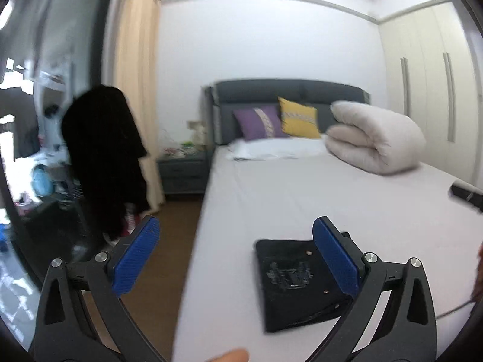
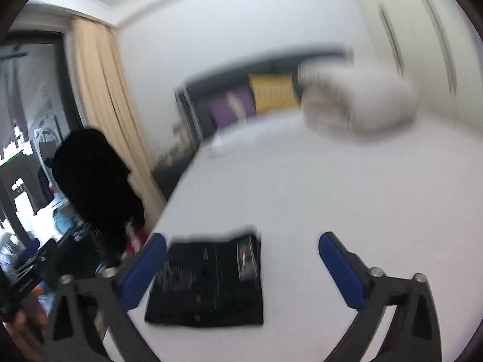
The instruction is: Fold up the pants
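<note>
The left wrist view is sharp, the right wrist view smeared by blur, so fine detail comes from the left only. Largest in both is the bed (image 1: 302, 199), covered in a pale sheet, with a dark grey padded headboard (image 1: 286, 93) against the white back wall. To the right stands a cream wardrobe (image 1: 428, 69) with long vertical handles. A beige curtain (image 1: 135, 69) hangs left of the bed, beside a dark-framed glass door (image 1: 45, 75).

A rolled pale duvet (image 1: 374, 138) lies at the head of the bed on the right, next to a yellow cushion (image 1: 299, 119) and a purple cushion (image 1: 259, 122). Only the left view makes out the white pillow (image 1: 271, 149) under them and the grey nightstand (image 1: 184, 172), cluttered on top. A black garment (image 1: 105, 157) hangs left of the bed (what carries it is hidden).

The pants (image 1: 302, 283) are black and lie folded into a compact rectangle on the sheet near the bed's left edge, touched by neither gripper. In the right view they (image 2: 208, 283) lie between the fingers but well ahead of them.

The left gripper (image 1: 234, 261) has its blue-padded jaws spread wide, nothing held. The right gripper (image 2: 243, 270) is likewise wide apart and empty. The right view alone catches a hand (image 2: 27, 310) at its lower left.
</note>
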The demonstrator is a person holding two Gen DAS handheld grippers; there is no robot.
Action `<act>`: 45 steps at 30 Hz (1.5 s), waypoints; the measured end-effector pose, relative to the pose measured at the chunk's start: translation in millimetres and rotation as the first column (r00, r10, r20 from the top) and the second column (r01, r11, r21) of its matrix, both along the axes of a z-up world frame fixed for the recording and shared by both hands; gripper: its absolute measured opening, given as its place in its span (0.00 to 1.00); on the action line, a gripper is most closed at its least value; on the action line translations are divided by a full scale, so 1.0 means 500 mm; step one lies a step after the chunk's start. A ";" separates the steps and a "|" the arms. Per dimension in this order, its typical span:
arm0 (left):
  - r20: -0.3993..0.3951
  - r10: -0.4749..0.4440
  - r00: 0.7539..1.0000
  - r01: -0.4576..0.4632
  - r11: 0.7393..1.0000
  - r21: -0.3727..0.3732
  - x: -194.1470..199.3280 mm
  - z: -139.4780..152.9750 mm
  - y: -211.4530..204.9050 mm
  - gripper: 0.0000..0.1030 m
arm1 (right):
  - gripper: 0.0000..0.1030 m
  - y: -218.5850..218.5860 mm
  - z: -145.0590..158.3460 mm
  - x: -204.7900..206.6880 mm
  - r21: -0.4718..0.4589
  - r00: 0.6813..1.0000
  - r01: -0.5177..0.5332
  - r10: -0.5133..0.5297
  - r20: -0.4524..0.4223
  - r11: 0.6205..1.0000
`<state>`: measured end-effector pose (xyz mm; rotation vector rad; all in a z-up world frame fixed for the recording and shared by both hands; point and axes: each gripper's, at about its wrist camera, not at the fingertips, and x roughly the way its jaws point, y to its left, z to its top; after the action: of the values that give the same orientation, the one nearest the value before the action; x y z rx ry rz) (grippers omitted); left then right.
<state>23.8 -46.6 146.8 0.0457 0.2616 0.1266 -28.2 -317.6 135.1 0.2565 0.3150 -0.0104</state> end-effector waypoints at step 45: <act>-0.509 0.022 0.860 -0.086 0.991 -0.103 -0.083 -0.271 -0.030 1.00 | 1.00 0.226 -0.137 -0.102 -0.118 0.927 -0.033 -0.014 -0.376 0.992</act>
<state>-17.6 -61.6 11.1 -0.0531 0.8018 0.1533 -79.0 -204.7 66.7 0.1285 0.6970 -0.0702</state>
